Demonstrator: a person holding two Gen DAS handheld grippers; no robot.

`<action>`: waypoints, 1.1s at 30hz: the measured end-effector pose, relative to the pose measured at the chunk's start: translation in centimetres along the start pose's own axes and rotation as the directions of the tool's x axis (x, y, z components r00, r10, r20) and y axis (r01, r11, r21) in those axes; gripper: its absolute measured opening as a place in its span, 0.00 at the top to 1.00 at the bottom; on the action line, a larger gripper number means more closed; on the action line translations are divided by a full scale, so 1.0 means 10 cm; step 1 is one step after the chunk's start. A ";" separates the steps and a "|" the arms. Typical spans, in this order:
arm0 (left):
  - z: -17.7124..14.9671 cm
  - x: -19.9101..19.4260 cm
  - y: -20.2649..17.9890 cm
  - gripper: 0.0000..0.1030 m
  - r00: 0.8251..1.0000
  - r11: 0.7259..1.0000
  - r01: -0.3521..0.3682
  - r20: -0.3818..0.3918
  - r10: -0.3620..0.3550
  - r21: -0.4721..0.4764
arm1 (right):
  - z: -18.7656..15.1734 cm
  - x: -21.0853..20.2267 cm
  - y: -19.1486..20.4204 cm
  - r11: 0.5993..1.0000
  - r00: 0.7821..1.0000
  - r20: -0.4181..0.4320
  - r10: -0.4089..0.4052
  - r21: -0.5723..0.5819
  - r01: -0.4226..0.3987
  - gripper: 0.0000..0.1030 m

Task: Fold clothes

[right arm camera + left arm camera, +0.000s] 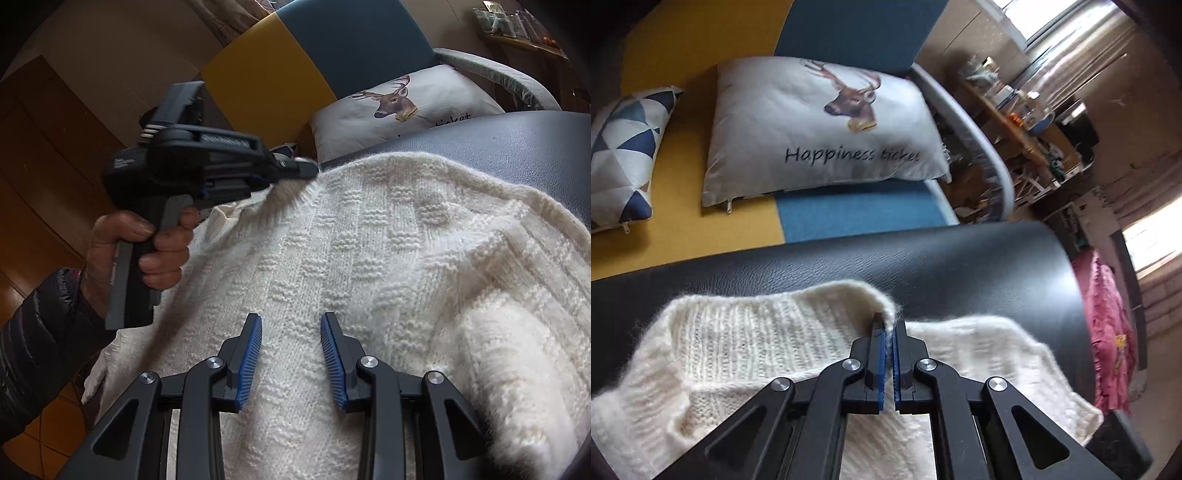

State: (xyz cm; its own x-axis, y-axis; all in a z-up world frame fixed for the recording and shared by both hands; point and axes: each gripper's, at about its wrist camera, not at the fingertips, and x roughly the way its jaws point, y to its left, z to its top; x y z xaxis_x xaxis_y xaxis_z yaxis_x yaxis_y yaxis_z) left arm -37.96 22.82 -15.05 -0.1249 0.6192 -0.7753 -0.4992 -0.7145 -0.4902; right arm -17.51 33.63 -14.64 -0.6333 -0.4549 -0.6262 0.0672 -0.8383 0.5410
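My left tongs (891, 325) pinch the cream cable-knit sweater (369, 258) draped over the black leather bench (923, 258), right tongs (291, 321) spread at 6 o'clock; the fuzzy edge may slip free.

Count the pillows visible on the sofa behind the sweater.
2: a deer pillow on the blue seat section, and a triangle-patterned pillow left of it on the yellow. Others may lie out of view.

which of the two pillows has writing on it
The deer pillow, printed "Happiness ticket", beside the sofa's blue section. The triangle-patterned pillow to its left shows only blue and white shapes.
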 end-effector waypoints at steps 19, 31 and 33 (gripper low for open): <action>-1.17 -1.23 0.69 0.48 0.949 0.977 -0.197 0.232 0.211 -0.081 | 0.32 0.14 0.22 0.996 0.995 -0.054 0.081 0.034 -0.079 0.62; -1.32 -1.24 0.89 0.49 0.948 0.990 -0.131 0.286 0.141 -0.054 | 1.39 1.56 0.55 0.958 0.953 -0.231 0.197 0.251 -0.137 0.40; -1.32 -1.25 0.95 0.50 0.950 0.993 -0.093 0.292 0.110 -0.072 | 1.43 1.72 0.62 0.931 0.928 -0.220 0.299 0.279 -0.234 0.38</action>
State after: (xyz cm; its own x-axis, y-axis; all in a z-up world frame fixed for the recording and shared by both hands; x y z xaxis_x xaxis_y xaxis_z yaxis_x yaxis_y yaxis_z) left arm -29.81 4.05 -15.28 -0.4239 0.6046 -0.6743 -0.4219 -0.7906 -0.4437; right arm -39.00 24.93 -13.99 -0.3980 -0.7392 -0.5433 -0.0044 -0.5907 0.8069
